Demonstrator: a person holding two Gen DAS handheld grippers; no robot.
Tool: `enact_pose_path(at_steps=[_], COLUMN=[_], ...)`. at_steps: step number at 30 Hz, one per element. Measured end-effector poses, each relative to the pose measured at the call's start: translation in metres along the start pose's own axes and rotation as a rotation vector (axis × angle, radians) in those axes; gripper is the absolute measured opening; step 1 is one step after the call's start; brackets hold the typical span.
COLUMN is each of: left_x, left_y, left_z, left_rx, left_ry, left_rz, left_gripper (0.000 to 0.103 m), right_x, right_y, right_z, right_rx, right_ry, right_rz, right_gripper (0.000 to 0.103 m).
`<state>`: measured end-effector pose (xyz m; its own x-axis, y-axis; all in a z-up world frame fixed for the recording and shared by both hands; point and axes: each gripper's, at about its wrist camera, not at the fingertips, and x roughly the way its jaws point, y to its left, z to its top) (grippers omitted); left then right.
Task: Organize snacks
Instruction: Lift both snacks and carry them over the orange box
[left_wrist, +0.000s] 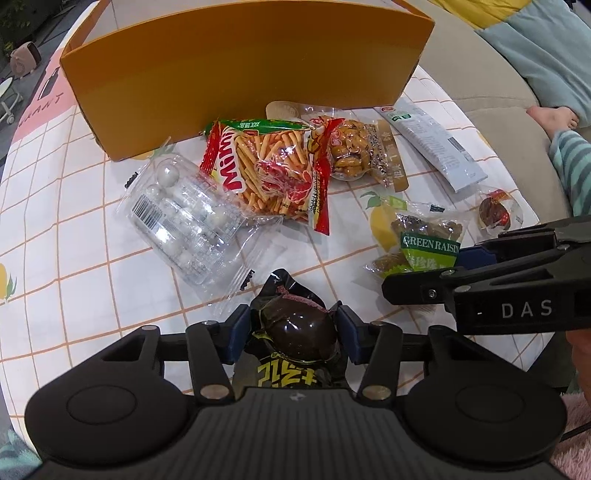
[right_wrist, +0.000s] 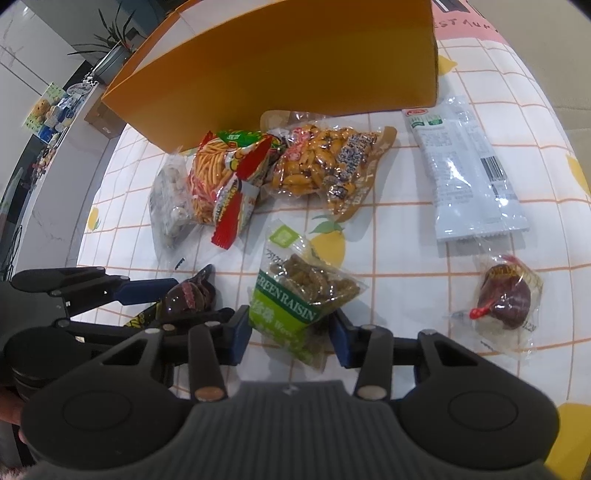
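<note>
A black packet with yellow lettering and a dark brown egg (left_wrist: 295, 332) sits between the blue pads of my left gripper (left_wrist: 294, 328), which press on both its sides. In the right wrist view that packet (right_wrist: 188, 295) shows at the left, still between the left gripper's fingers. My right gripper (right_wrist: 290, 332) has its pads closed on the lower end of the green raisin packet (right_wrist: 295, 295), which lies on the checked tablecloth (right_wrist: 406, 229). The orange box (left_wrist: 240, 74) stands open behind the snacks.
In front of the box lie a red Mimi sticks packet (left_wrist: 273, 173), a packet of glazed nuts (left_wrist: 354, 151), a clear packet of white balls (left_wrist: 184, 221), a long pale packet (left_wrist: 432, 147) and a small red-brown sweet packet (right_wrist: 506, 299). A person's foot (left_wrist: 554, 118) rests on the sofa at right.
</note>
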<state>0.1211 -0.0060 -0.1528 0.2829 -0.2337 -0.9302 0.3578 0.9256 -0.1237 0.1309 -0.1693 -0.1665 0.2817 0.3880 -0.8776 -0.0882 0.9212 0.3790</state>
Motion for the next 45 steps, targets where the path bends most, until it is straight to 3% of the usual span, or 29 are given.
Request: enact_pose_path(at_steps=[10, 28, 36, 45], left_x=[-0.014, -0.102, -0.135, -0.155], left_y=[-0.001, -0.003, -0.002, 0.004], left_z=[-0.003, 0.012, 0.042, 0.104], left_rx=[-0.04, -0.108, -0.094, -0.081], left_ry=[-0.035, -0.25, -0.328, -0.371], left_rz=[0.0, -0.005, -0.018, -0.043], left_gripper=[0.057, 0.056, 0.055, 0.055], right_x=[-0.01, -0.077, -0.119, -0.148], right_y=[-0.001, 0.021, 0.033, 0.038], right_z=[-0.004, -0.009, 0.017, 0.086], right_rx=[-0.008, -0.085, -0.17, -0.271], right_ry=[-0.008, -0.108, -0.184, -0.198], right_rz=[-0.018, -0.027, -0.04, -0.026], right_gripper=[0.033, 0.032, 0.032, 0.032])
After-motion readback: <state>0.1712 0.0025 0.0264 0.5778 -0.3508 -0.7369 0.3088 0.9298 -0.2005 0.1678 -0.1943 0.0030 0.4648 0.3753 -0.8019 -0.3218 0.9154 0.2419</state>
